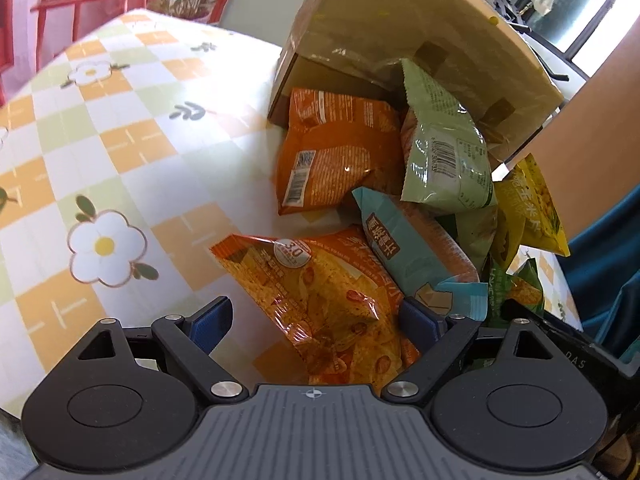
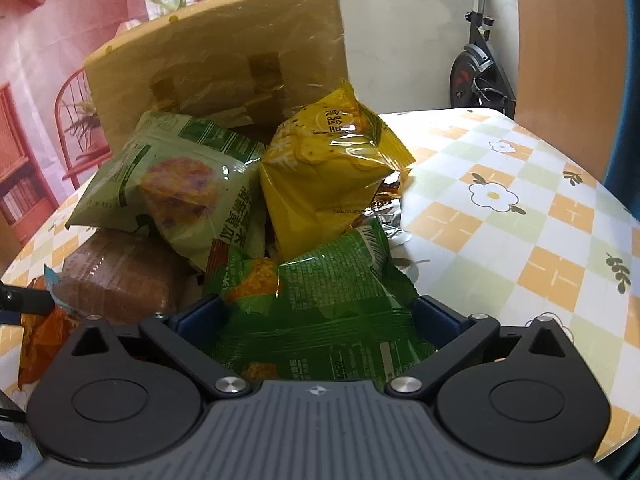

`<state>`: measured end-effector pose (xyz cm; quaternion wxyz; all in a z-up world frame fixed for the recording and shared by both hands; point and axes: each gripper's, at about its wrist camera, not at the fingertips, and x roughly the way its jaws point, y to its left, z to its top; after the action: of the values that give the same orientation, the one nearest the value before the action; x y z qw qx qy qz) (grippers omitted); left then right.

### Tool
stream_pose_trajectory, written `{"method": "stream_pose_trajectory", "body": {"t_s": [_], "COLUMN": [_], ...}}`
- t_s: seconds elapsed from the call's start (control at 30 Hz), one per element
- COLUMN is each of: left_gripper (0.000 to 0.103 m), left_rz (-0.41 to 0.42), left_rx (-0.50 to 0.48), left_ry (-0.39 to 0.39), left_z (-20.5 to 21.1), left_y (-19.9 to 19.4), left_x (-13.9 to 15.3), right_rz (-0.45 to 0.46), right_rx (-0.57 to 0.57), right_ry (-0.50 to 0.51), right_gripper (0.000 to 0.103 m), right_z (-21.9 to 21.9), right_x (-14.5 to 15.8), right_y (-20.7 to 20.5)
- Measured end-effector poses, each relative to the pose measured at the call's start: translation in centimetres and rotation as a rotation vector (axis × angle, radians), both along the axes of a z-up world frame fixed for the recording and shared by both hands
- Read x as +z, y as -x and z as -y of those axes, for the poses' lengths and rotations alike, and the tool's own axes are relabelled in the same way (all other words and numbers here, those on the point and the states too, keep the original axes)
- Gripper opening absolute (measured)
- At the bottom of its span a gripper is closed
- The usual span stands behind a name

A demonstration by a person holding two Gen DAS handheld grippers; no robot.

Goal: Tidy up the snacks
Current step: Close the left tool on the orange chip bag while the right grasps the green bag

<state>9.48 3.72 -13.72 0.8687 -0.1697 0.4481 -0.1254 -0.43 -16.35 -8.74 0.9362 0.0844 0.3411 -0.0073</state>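
Note:
A cardboard box (image 1: 400, 20) lies tipped on its side on the checked tablecloth (image 1: 100, 140), and several snack bags spill from it. My left gripper (image 1: 314, 318) is open around the corner of the near orange chip bag (image 1: 320, 280); its left pad stands clear of the bag. Behind lie a second orange bag (image 1: 332, 152), a pale green bag (image 1: 444, 152), a teal bag (image 1: 408, 248) and a yellow bag (image 1: 536, 208). My right gripper (image 2: 316, 316) is open wide, with the dark green bag (image 2: 320, 288) lying between its fingers. Beyond it sit the yellow bag (image 2: 320, 172) and pale green bag (image 2: 172, 184).
Bare tablecloth (image 2: 520, 220) stretches to the right of the pile in the right wrist view, and to the left of it in the left wrist view. An exercise bike (image 2: 476, 68) and a red chair (image 2: 76, 120) stand beyond the table's far edge.

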Motion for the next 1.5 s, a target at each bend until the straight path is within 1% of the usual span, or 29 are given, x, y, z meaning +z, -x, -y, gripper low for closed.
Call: {"method": "stream_pose_trajectory", "body": {"t_s": [0.3,0.33,0.37,0.4,0.43,0.5,0.57,0.63,0.7,0.9,0.97,1.03,1.27,1.5], "left_gripper": [0.091,0.087,0.079,0.074,0.064,0.059,0.053,0.051,0.05,0.048,0.048,0.048,0.047,0.046], "left_rz": [-0.027,-0.025,-0.02,-0.01,0.004,0.026,0.034,0.043,0.064,0.156,0.179,0.197,0.209,0.245], "left_rx": [-0.014,-0.017,-0.023,-0.032,-0.042,-0.053,-0.042,-0.015,0.026,0.117,0.138,0.151,0.173,0.176], "left_ry": [0.077,0.084,0.092,0.101,0.107,0.087,0.085,0.085,0.059,0.049,0.017,-0.011,-0.007,0.005], "left_z": [0.0,0.0,-0.1,0.0,0.1,0.3,0.2,-0.3,-0.8,-2.2,-2.1,-1.9,-2.2,-2.7], "left_y": [-0.5,-0.4,-0.4,-0.3,-0.2,0.1,0.3,0.6,1.0,1.9,2.2,2.2,2.6,3.0], "left_x": [-1.3,-1.4,-1.4,-1.3,-1.2,-0.9,-0.7,-0.5,0.2,2.2,2.6,2.9,3.2,3.9], "right_rz": [-0.002,-0.001,0.0,0.002,0.002,0.002,0.002,0.002,0.002,-0.005,-0.007,-0.009,-0.009,0.027], "right_rx": [-0.018,-0.019,-0.019,-0.019,-0.019,-0.02,-0.02,-0.02,-0.021,-0.032,-0.039,-0.052,-0.069,-0.016], "right_ry": [-0.026,-0.027,-0.025,-0.024,-0.023,-0.023,-0.026,-0.026,-0.028,-0.028,-0.026,-0.02,-0.019,-0.006], "right_gripper": [0.103,0.103,0.103,0.103,0.103,0.103,0.103,0.103,0.103,0.103,0.103,0.103,0.103,0.098], "right_z": [0.3,0.3,0.3,0.3,0.2,0.2,0.3,0.3,0.3,0.3,0.4,0.4,0.7,0.2], "right_x": [-0.4,-0.4,-0.5,-0.5,-0.5,-0.5,-0.6,-0.5,-0.5,-0.4,-0.4,-0.4,-0.4,-0.1], "right_y": [0.1,0.1,0.1,0.1,0.1,0.0,0.1,0.1,0.2,0.3,0.2,0.2,0.3,0.8]}}
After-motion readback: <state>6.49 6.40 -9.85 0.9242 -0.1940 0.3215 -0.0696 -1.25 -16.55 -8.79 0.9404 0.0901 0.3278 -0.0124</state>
